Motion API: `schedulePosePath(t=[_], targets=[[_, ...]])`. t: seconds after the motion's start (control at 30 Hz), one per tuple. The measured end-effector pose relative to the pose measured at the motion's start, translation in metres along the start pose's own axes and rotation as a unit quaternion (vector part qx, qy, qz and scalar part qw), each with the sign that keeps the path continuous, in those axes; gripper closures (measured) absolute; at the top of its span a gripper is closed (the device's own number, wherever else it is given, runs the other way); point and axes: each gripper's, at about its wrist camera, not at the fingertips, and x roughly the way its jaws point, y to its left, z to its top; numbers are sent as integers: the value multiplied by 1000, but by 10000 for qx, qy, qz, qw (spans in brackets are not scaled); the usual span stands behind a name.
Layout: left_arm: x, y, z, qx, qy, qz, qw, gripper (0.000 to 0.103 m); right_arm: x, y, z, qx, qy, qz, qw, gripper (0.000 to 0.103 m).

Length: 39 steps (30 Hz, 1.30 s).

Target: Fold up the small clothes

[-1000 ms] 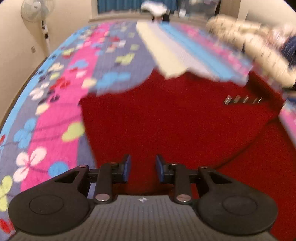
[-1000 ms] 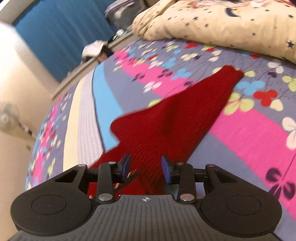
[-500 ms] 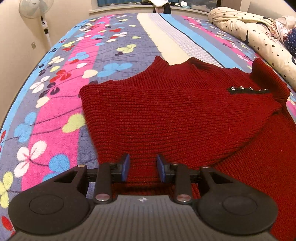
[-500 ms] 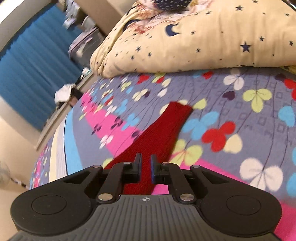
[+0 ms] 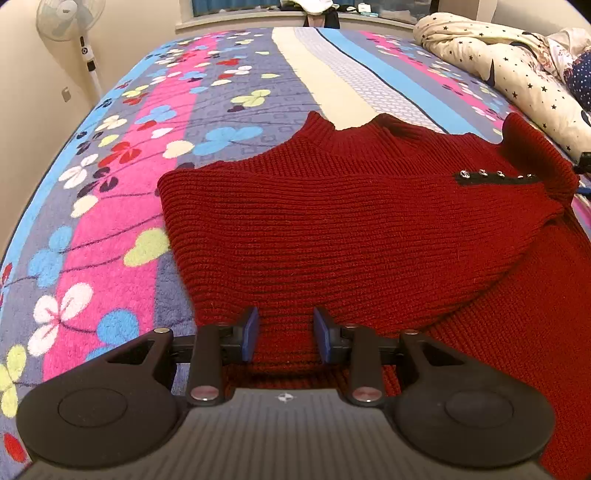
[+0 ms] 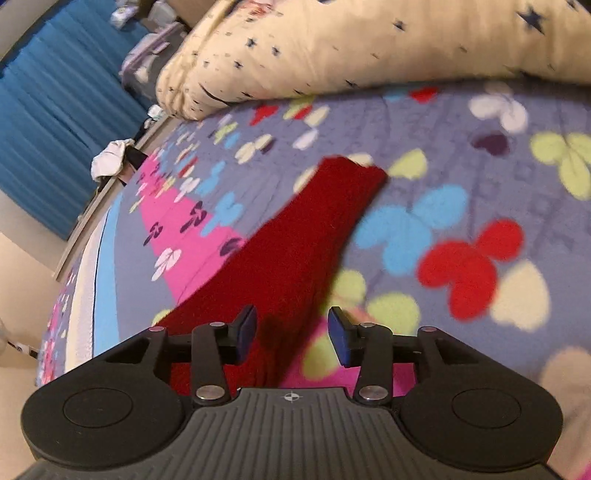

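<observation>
Red knit sweater (image 5: 351, 229) flat on bed, on floral fleece blanket (image 5: 110, 206) with pink, blue and grey stripes; neck opening toward far end, one side already folded across body, black placket with small metal studs (image 5: 495, 176) near right shoulder. Left tongs (image 5: 284, 334) over near hem of sweater, blue pads (image 5: 252, 332) apart, knit visible in gap below, no pinch on fabric: open. In right wrist view, right tongs (image 6: 291, 330) over sweater sleeve (image 6: 314, 236), sleeve stretched out diagonally across blanket (image 6: 461, 177), cuff end toward cream star-print duvet (image 6: 369, 48). Right tongs just opening, blue pads (image 6: 340, 339) clearly apart, sleeve fabric lying under gap toward left pad, right pad over bare blanket, nothing clamped: open. Right view motion-blurred, contact of left pad with sleeve cannot tell. Tip of right tongs possibly at far right edge of left view, too small to confirm. Duvet (image 5: 517, 66) bunched along right side of bed in left view, well apart from left tongs, close beside sweater's right shoulder. Standing fan (image 5: 74, 22) by wall at far left corner. Blue curtain (image 6: 44, 122) behind bed head in right view, white crumpled cloth (image 6: 110, 158) on ledge below it. Sweater body and sleeve both resting on blanket, nothing lifted.
</observation>
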Motion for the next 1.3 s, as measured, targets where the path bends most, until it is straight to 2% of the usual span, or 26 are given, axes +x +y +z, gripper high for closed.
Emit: schedulePosePath(t=[0.07, 0.13, 0.2, 0.27, 0.33, 0.37, 0.47, 0.53, 0.63, 0.7, 0.73, 0.77, 0.83, 0.87, 0.97, 1.07, 1.17, 1.23, 1.3], targets=[[0, 0, 0, 14, -9, 7, 10000, 66, 3, 5, 3, -162, -111, -10, 9998, 91], [0, 0, 0, 24, -9, 9, 10000, 66, -5, 6, 6, -48, -452, -70, 9989, 91], [0, 0, 0, 9, 3, 3, 10000, 66, -26, 24, 10, -264, -918, -87, 9954, 92], [0, 1, 1, -10, 25, -4, 10000, 66, -56, 57, 10, -732, -1382, 258, 9874, 92], [0, 2, 2, -60, 51, -26, 10000, 66, -94, 102, -3, -1385, -1716, 851, 9716, 92], [-1, 4, 2, -105, 60, -53, 9999, 66, -115, 125, -15, -1735, -1829, 1211, 9601, 92], [-6, 19, 6, -515, 60, -274, 9983, 66, -172, 186, -69, -2695, -1939, 2321, 9143, 92], [-12, 34, 10, -912, -47, -360, 9952, 66, -196, 217, -114, -3104, -1716, 2942, 8875, 92], [-25, 60, 17, -1461, -260, -371, 9882, 66, -208, 245, -187, -3421, -922, 3566, 8645, 91], [-31, 76, 20, -1798, -352, -374, 9824, 66, -193, 255, -236, -3569, 75, 3801, 8533, 87], [-32, 84, 21, -1967, -368, -391, 9790, 66, -173, 258, -264, -3732, 887, 3763, 8434, 87], [-33, 90, 21, -2096, -376, -412, 9762, 66, -156, 256, -287, -3860, 1550, 3552, 8371, 87], [-34, 100, 20, -2330, -348, -499, 9706, 66, -139, 243, -316, -3980, 2339, 2924, 8375, 87], [-34, 103, 20, -2402, -330, -578, 9684, 66, -141, 234, -317, -4037, 2461, 2781, 8362, 87], [-34, 103, 22, -2464, -345, -809, 9652, 66, -171, 218, -289, -4263, 2162, 2679, 8365, 83], [-30, 97, 20, -2538, -384, -1048, 9608, 66, -198, 206, -235, -4249, 1657, 2581, 8517, 74], [-20, 88, 19, -2412, -359, -1231, 9620, 68, -211, 178, -187, -4275, 992, 2237, 8703, 67], [-15, 82, 19, -2303, -377, -1051, 9667, 68, -208, 147, -164, -3992, 613, 1784, 8972, 67], [-7, 77, 17, -2255, -339, -955, 9690, 68, -200, 115, -153, -3456, 448, 1386, 9270, 67]])
